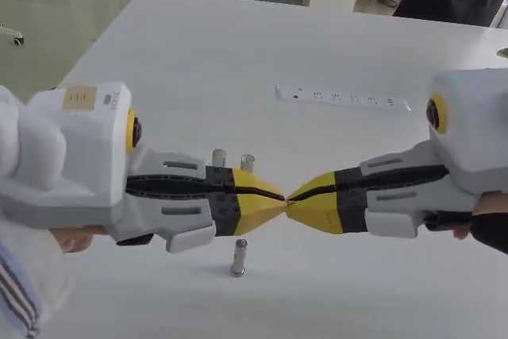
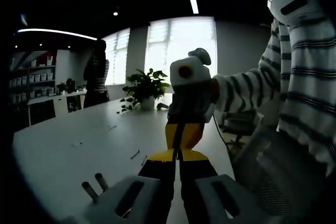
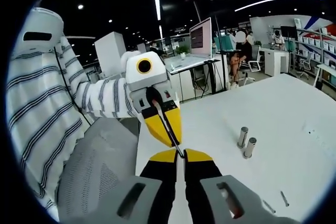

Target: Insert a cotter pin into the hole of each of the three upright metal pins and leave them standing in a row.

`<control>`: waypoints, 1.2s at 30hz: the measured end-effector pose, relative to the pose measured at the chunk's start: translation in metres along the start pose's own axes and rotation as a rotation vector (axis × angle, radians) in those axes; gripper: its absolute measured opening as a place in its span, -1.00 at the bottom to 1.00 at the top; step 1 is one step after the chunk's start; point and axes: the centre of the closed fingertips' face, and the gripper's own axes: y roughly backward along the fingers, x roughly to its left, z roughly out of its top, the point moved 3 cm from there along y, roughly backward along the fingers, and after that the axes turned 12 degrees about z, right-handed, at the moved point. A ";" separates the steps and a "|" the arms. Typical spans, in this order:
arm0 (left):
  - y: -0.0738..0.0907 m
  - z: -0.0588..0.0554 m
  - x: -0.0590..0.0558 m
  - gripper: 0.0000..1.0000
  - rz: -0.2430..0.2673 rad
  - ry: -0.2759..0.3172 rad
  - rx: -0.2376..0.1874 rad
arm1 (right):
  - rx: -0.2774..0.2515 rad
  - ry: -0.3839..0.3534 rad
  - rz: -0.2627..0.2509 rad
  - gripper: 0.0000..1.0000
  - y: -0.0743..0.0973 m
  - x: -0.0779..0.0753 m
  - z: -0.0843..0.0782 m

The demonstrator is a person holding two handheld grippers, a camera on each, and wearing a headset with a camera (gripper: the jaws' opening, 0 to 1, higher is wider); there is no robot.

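Clearly your left tool (image 1: 279, 199) and right tool (image 1: 292, 198) are closed, tips touching above the bench (image 1: 333, 45); whether they pinch anything is too small to tell. Two metal pins (image 1: 219, 156) stand just behind the left tool, bases hidden; a third pin (image 1: 239, 257) stands on its near side.

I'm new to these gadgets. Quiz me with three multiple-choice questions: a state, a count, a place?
1. How are the yellow-tipped left tongs and right tongs? A) wide open B) shut, tip to tip C) lying down
2. How many short silver metal pins are on the white table? A) one B) three C) six
3. Where is the long white power strip? A) beyond the tongs B) under them C) on the floor
Answers: 1 B, jaws closed, tips facing. 2 B, two behind the left tongs, one nearer. 3 A, farther up the table.
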 end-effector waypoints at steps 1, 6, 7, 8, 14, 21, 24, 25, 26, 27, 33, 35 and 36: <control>0.000 0.000 0.000 -1.00 -0.001 0.002 0.000 | 0.003 0.004 0.001 -1.00 0.000 0.000 0.000; 0.000 -0.002 -0.004 -1.00 -0.024 0.007 0.012 | 0.041 0.037 0.027 -1.00 0.000 0.005 -0.002; 0.000 -0.001 -0.005 -1.00 -0.028 0.003 0.014 | 0.048 0.045 0.031 -1.00 0.000 0.007 -0.002; 0.000 0.000 -0.007 -1.00 -0.031 0.000 0.015 | 0.052 0.054 0.037 -1.00 0.001 0.008 -0.002; 0.002 0.001 -0.009 -0.99 -0.039 0.007 0.047 | 0.046 0.069 0.072 -1.00 0.002 0.017 0.003; 0.002 0.004 -0.009 -0.97 -0.041 0.016 0.038 | 0.095 0.140 0.053 -1.00 0.003 0.019 0.008; 0.002 0.006 -0.007 -0.84 -0.035 0.018 0.027 | 0.102 0.149 0.051 -1.00 0.005 0.018 0.009; 0.003 0.007 -0.007 -0.82 -0.039 0.021 0.021 | 0.107 0.152 0.048 -1.00 0.005 0.017 0.009; 0.002 0.008 -0.007 -0.78 -0.034 0.021 0.017 | 0.111 0.156 0.046 -1.00 0.006 0.017 0.009; 0.003 0.008 -0.006 -0.74 -0.030 0.016 0.017 | 0.116 0.159 0.047 -1.00 0.006 0.017 0.009; 0.004 0.003 -0.003 -0.52 -0.011 -0.004 0.044 | 0.141 0.162 0.037 -1.00 0.006 0.015 0.005; 0.005 -0.001 -0.002 -0.45 -0.004 -0.011 0.058 | 0.148 0.159 0.031 -1.00 0.006 0.013 0.002; 0.005 -0.001 -0.002 -0.43 -0.003 -0.010 0.061 | 0.152 0.157 0.027 -1.00 0.006 0.012 0.001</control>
